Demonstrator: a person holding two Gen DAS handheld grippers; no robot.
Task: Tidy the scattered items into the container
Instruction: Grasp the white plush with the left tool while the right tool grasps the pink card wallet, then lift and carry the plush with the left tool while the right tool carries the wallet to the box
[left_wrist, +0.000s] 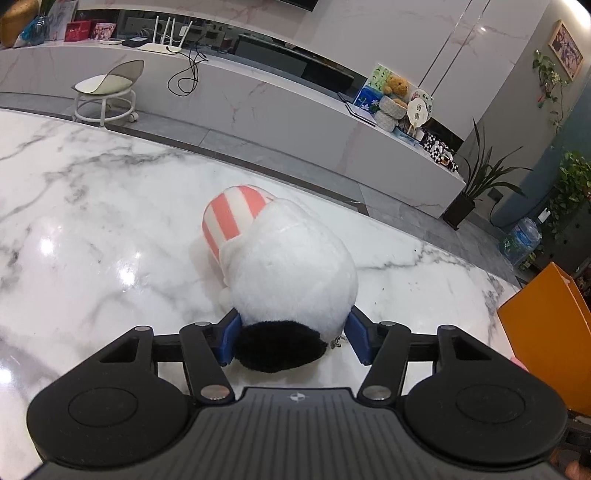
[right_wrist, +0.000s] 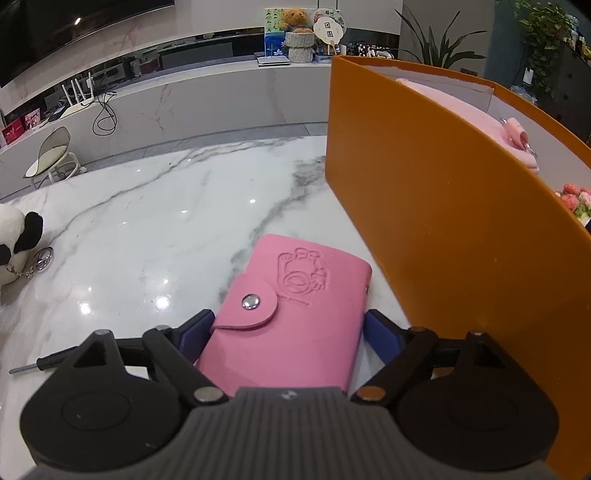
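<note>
The panda plush (left_wrist: 291, 266) is lying on the marble bench (left_wrist: 92, 206), its black ear sitting between the fingers of the left gripper (left_wrist: 291, 341). The blue pads are standing against both flanks of the toy, so the fingers are closing on, or already gripping, the plush; how firmly cannot be told. A striped pink-and-white part of the toy is pointing away from the gripper, and a key ring (right_wrist: 43, 258) on a short chain is trailing from it.

The pink card wallet (right_wrist: 291, 317) is sitting between the fingers of the right gripper (right_wrist: 288, 332); the left pad is touching its edge, the right pad is standing just beside it, so whether it is gripped cannot be told. The orange container (right_wrist: 443, 206) is standing just to the right of the wallet, already holding a pink soft item (right_wrist: 517, 144) and something floral.

For a sound carry, the soft toy wants a grip across its body, with the dangling chain kept clear of the container wall. A small screwdriver (right_wrist: 44, 363) is lying on the bench, left of the right gripper.
</note>
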